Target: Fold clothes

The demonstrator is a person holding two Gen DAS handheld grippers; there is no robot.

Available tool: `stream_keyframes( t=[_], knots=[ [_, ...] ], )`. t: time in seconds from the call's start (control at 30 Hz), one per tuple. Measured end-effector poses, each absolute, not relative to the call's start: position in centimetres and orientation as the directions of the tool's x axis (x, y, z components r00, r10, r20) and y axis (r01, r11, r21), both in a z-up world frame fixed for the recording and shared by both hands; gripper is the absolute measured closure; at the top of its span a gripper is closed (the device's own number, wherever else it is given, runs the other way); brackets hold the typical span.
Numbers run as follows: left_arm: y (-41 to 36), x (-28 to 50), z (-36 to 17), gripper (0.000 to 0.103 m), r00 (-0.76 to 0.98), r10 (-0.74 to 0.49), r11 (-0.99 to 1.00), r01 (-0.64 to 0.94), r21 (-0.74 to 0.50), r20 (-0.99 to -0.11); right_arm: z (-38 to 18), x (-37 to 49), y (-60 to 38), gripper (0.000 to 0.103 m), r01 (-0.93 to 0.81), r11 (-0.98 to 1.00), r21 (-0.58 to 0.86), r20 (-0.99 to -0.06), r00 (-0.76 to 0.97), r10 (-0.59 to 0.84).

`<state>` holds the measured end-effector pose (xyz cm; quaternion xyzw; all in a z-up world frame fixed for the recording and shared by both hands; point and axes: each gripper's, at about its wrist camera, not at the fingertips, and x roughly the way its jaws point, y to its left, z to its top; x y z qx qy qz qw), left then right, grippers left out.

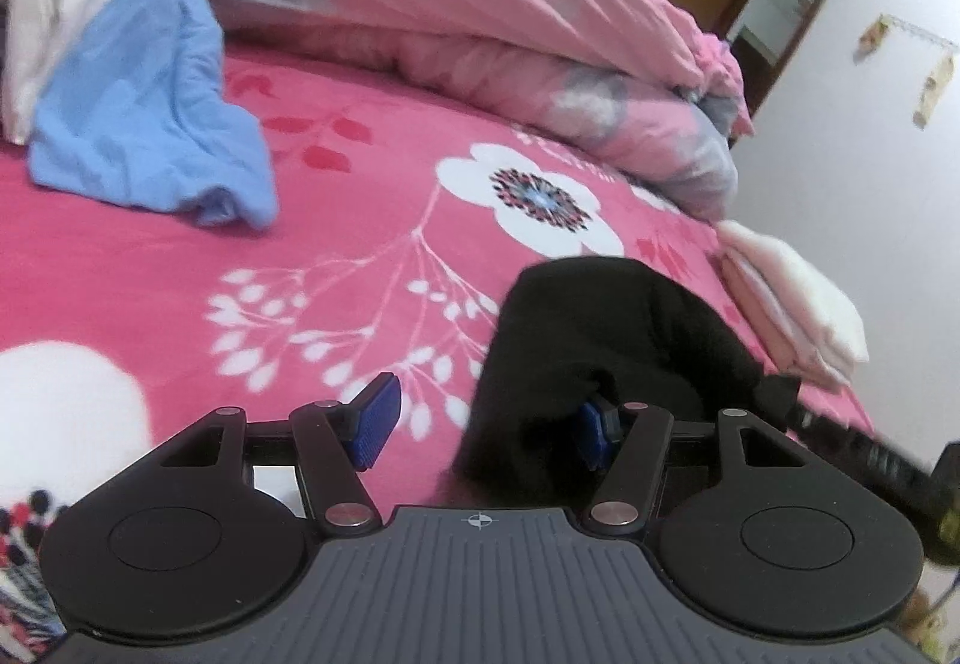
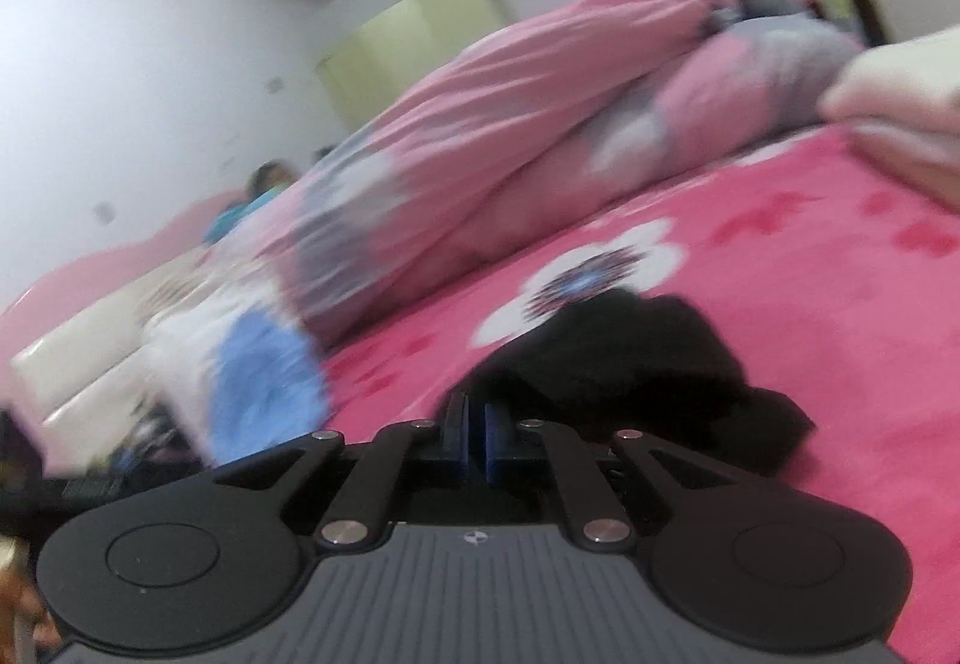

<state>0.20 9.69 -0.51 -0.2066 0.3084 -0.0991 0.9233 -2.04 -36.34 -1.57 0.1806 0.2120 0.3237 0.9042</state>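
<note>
The bed [image 1: 360, 256] carries a bright pink sheet with white flowers. A rolled pink quilt [image 1: 480, 16] lies along its far side, and a crumpled blue garment [image 1: 144, 100] leans against the quilt's left end. Folded pale clothes [image 1: 792, 298] sit stacked at the right edge. A black garment [image 1: 600, 340] is bunched on the sheet near the front. The left tool [image 1: 486, 424] is spread wide, its right pad tucked into the black cloth. The right tool [image 2: 477, 445] has its pads pressed together at the garment's edge; whether cloth is between them I cannot tell.
</note>
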Motion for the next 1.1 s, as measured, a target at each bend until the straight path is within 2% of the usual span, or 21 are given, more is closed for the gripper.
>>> stream_keyframes(
  t=[0.2,0.33,0.47,0.57,0.7,0.8,1.0,1.1],
  knots=[
    [10.0,-0.7,0.1,0.037,0.807,-0.287,0.897,0.037,-0.44,-0.517,-2.0,-6.2,-32.0,0.098,-0.648,0.653,0.392,-0.278,0.593,0.756],
    [10.5,-0.8,-0.1,0.034,0.807,-0.253,0.907,0.006,-0.421,-0.534,-3.0,-8.7,-30.1,0.098,-0.713,0.608,0.348,-0.319,0.52,0.792],
    [12.0,-1.6,-0.3,0.023,0.797,-0.207,0.92,-0.037,-0.389,-0.567,-3.9,-9.6,-29.4,0.098,-0.712,0.646,0.277,-0.375,0.539,0.755],
    [13.6,-2.5,0.0,0.014,0.798,-0.166,0.927,-0.074,-0.367,-0.579,-4.4,-9.1,-29.9,0.098,-0.695,0.66,0.287,-0.386,0.546,0.743],
    [15.9,-3.9,0.4,0.008,0.815,-0.108,0.914,-0.144,-0.379,-0.569,-4.7,-8.7,-30.1,0.098,-0.681,0.662,0.315,-0.391,0.542,0.744],
    [17.1,-4.3,0.8,0.007,0.829,-0.071,0.898,-0.189,-0.397,-0.555,-5.2,-8.6,-29.5,0.097,-0.676,0.67,0.305,-0.4,0.548,0.735],
    [14.9,-2.8,1.0,0.007,0.832,-0.172,0.89,-0.099,-0.446,-0.528,-5.1,-8.8,-29.5,0.094,-0.673,0.677,0.298,-0.408,0.551,0.727],
    [11.8,-1.5,1.1,0.006,0.819,-0.263,0.893,0.007,-0.45,-0.51,-4.8,-8.9,-30.0,0.08,-0.669,0.672,0.317,-0.406,0.544,0.734]
  ],
)
